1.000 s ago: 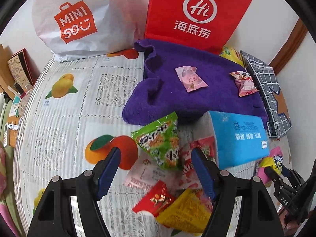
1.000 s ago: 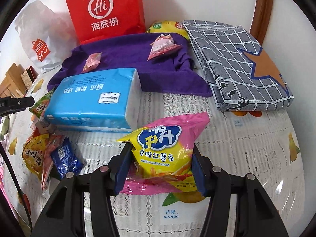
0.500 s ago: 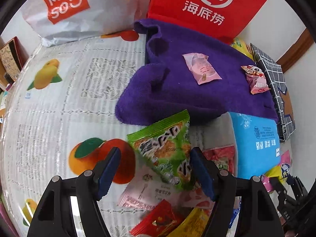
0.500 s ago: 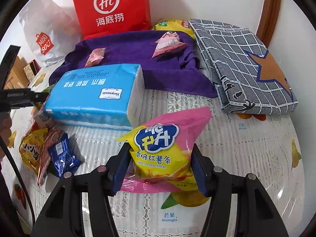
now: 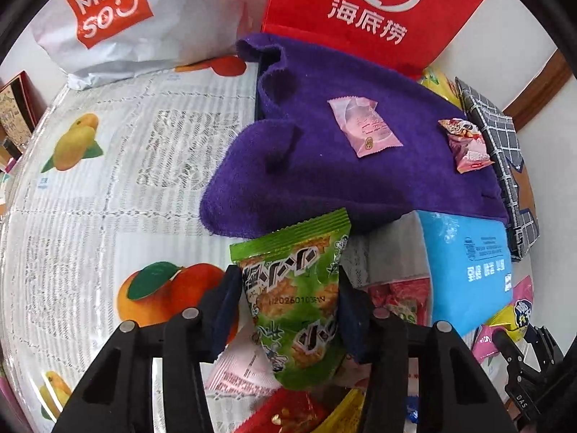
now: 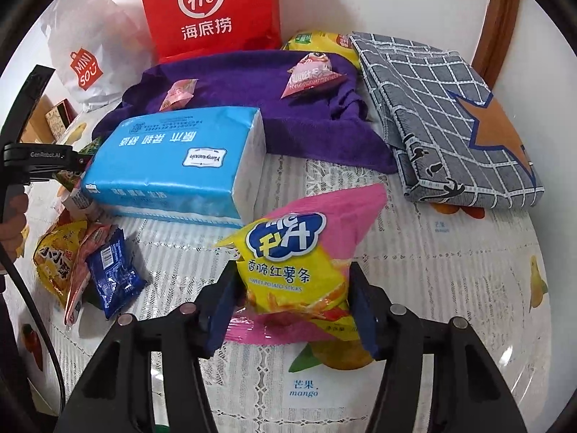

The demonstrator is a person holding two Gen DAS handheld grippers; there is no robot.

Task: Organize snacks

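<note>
1. The left gripper [image 5: 288,310] pinched a green snack packet [image 5: 294,299] between its blue pads, just in front of the purple towel [image 5: 324,166]; the packet's printed code was too blurred to read surely.
2. The right gripper [image 6: 292,306] pinched a yellow-and-pink bag [image 6: 303,259] labelled "SWEET POTATO STICKS", held above the fruit-print tablecloth [image 6: 450,306] — "mango" was printed there.
3. A red bag [image 6: 212,7] bore "Hi"; a white bag [image 6: 86,54] read "MINISO".
4. A blue tissue pack [image 6: 176,166] lay beside the towel — on which two pink sweets rested.
</note>
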